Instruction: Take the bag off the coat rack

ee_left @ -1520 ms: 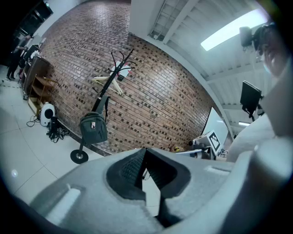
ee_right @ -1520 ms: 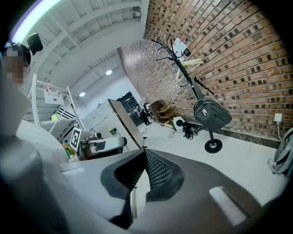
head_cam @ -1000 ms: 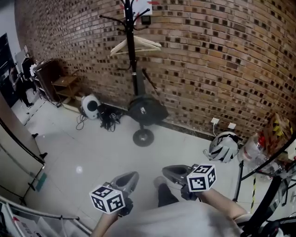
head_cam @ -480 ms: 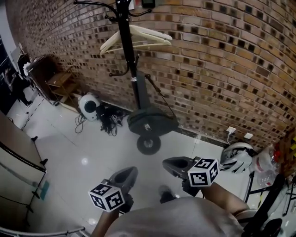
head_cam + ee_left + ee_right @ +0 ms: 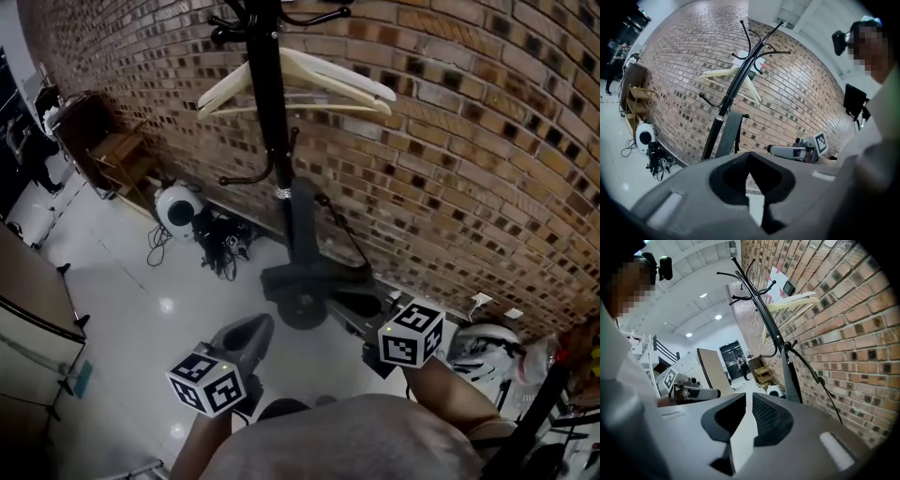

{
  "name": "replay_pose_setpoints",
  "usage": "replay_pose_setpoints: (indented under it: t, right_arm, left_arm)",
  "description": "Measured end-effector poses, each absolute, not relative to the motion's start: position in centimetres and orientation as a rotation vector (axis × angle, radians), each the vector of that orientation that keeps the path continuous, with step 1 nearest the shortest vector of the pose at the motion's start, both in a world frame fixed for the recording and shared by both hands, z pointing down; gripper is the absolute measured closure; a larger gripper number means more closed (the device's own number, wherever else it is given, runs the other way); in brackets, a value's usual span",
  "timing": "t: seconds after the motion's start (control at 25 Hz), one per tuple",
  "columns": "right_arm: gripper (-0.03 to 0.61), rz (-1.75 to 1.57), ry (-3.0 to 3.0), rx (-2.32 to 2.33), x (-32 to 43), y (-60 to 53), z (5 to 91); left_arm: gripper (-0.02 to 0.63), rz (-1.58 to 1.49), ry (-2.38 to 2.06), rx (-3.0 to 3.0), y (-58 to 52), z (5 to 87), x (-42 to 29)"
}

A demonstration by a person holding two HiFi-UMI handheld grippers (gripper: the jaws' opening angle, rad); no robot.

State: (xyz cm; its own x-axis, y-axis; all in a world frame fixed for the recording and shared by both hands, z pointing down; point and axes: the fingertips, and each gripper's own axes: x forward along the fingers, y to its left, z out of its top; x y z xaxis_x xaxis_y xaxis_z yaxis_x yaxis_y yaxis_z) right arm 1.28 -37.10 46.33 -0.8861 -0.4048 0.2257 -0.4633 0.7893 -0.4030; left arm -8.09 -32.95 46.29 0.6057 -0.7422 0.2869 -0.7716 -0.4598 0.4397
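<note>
One black bag (image 5: 314, 279) hanging on coat rack (image 5: 266, 94), left gripper (image 5: 749, 157) fingers together, right gripper (image 5: 749, 398) fingers opening, empty.

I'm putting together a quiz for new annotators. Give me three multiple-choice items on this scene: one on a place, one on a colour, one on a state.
1. Where does the black bag hang?
A) on the top hooks
B) low on the coat rack, near its base
C) on a wooden shelf

2. What colour is the hanger?
A) red
B) black
C) pale wood

3. What is between the jaws of the right gripper?
A) a strap
B) nothing
C) a helmet

Key:
1 B, it dangles by its strap just above the base.
2 C, it shows light against the brick.
3 B, the jaws are opening with only floor seen through the gap.
</note>
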Motion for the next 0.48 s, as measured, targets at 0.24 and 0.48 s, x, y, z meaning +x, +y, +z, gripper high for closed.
replay_pose_setpoints:
  t: [0.24,0.48]
  right_arm:
    - [0.506,0.627,-2.847,0.805,-0.2,-43.1,45.6]
    - [0.437,0.548,-2.799,0.919,-1.9,-48.8,45.6]
  left_arm:
    - [0.612,0.063,-1.163,2.276,-37.3,47.3,-10.2]
    - [0.612,0.078,-1.097,2.313,-42.0,46.9,-11.6]
